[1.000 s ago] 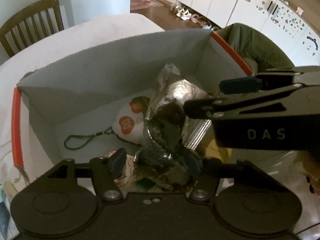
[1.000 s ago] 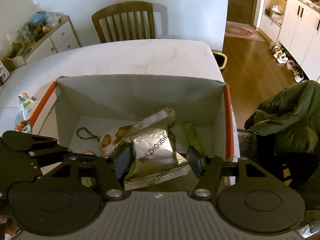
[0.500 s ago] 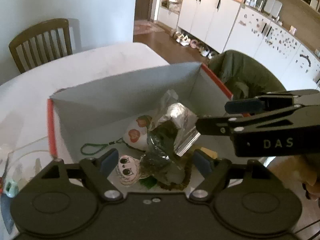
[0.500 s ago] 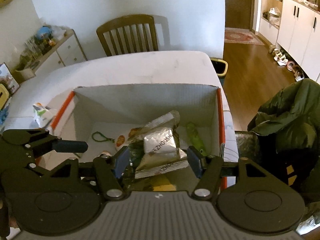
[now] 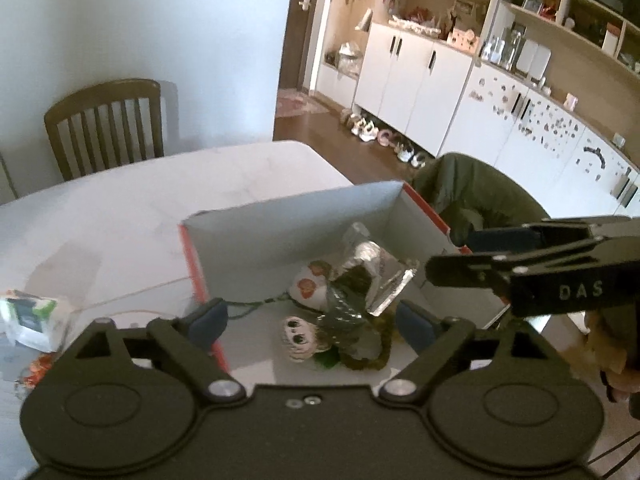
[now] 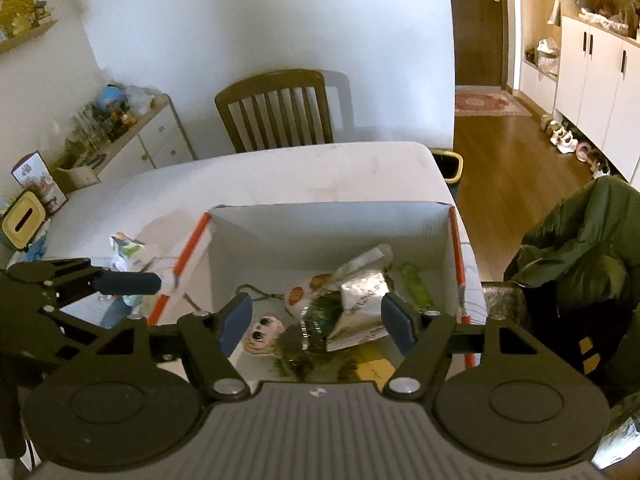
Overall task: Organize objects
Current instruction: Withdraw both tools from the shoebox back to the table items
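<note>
A white cardboard box with orange rims (image 5: 280, 232) (image 6: 320, 228) stands on the white table. In it lie a silver snack packet (image 5: 376, 276) (image 6: 364, 304), a dark green foil packet (image 5: 344, 316), a doll head with big eyes (image 5: 298, 338) (image 6: 262, 330), a white pouch with red print (image 5: 308, 288) on a green cord, and a green tube (image 6: 416, 288). My left gripper (image 5: 312, 320) is open and empty above the box's near side. My right gripper (image 6: 316, 320) is open and empty above the box too.
A small white and green carton (image 5: 32, 316) (image 6: 128, 252) lies on the table left of the box. A wooden chair (image 6: 276, 112) stands at the table's far side. A chair with a green jacket (image 6: 580, 248) is right of the box.
Both grippers have risen and pulled back from the box. The left one let go of the dark green packet, the right one of the silver packet; both packets now lie in the box.
</note>
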Tool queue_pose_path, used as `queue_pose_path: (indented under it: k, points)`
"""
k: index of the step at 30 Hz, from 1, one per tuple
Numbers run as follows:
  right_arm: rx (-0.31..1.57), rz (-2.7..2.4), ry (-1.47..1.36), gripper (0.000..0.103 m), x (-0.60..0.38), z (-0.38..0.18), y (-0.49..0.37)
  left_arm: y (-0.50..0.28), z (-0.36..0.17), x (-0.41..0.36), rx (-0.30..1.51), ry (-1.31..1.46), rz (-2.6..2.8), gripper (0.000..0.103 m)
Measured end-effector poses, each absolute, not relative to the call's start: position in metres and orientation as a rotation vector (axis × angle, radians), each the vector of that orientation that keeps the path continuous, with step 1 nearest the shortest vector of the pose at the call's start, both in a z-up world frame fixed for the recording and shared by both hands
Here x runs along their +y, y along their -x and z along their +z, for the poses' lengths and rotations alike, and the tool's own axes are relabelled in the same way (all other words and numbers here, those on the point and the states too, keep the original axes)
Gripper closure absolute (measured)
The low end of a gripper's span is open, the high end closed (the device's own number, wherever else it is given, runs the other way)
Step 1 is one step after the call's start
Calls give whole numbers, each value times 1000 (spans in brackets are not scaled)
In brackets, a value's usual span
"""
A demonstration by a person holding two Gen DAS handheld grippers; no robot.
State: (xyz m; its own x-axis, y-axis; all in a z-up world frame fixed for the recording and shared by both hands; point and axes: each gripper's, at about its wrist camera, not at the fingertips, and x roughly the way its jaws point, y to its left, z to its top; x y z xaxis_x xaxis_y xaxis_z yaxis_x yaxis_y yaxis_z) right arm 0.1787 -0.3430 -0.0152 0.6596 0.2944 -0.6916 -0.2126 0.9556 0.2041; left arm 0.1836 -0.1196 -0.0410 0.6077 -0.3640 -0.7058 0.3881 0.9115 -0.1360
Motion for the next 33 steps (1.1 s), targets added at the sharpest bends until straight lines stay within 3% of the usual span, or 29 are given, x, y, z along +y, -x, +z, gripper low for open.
queue_pose_path:
  k: [10,14,20,33]
  points:
    - [721,290,-120,18,-300,6,-147,-166,-22,-60,751,1,-429,0]
    - [665,293,-115,8,-277,11,-134,-159,-14,-35,720,-6,-427,0]
    - [608,318,-115,2,-236,16,-124,-156,-11,3,693,-9,-394,0]
    - [622,350,-91,2,-148,8,-126,-178,-30,99,709,71,-310,0]
